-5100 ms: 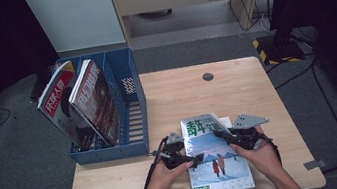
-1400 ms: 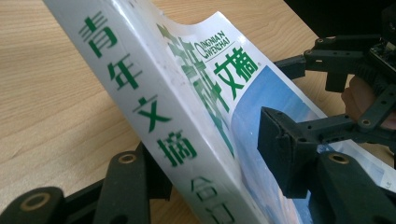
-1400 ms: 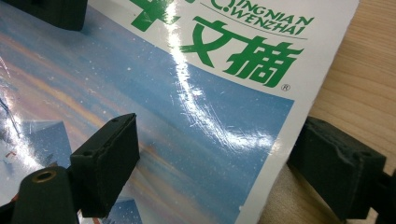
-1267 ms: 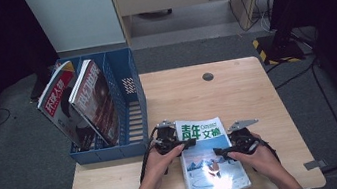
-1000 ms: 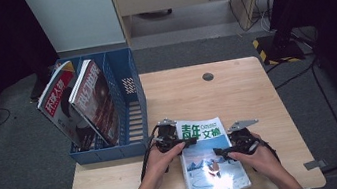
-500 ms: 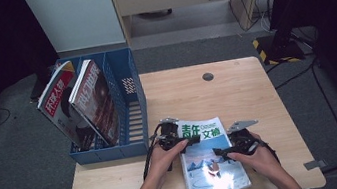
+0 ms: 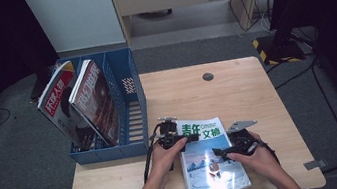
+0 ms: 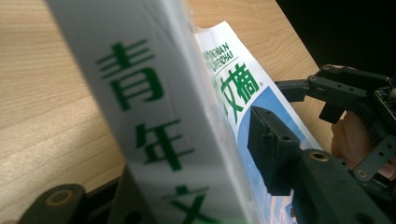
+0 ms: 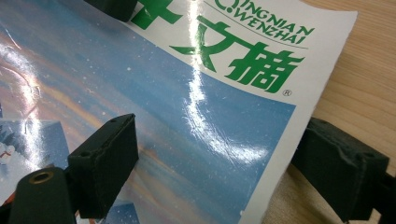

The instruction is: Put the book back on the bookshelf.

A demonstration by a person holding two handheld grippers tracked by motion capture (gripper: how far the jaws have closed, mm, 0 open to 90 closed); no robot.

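A magazine with a white and blue cover and green characters lies near the table's front edge, its left side raised. My left gripper is shut on its top left corner; in the left gripper view the white spine stands between the jaws of the left gripper. My right gripper is at the magazine's right side. In the right gripper view the right gripper is open, with one jaw over the glossy cover and the other beside its right edge on the wood.
A blue file rack stands at the table's left side with two magazines leaning in it. A round dark cable hole sits in the far part of the wooden table. Carpet surrounds the table.
Five seconds ago the magazine lay flat between both grippers. Since then its left edge has come up in the left gripper and it has tilted. Over the last second little has moved.
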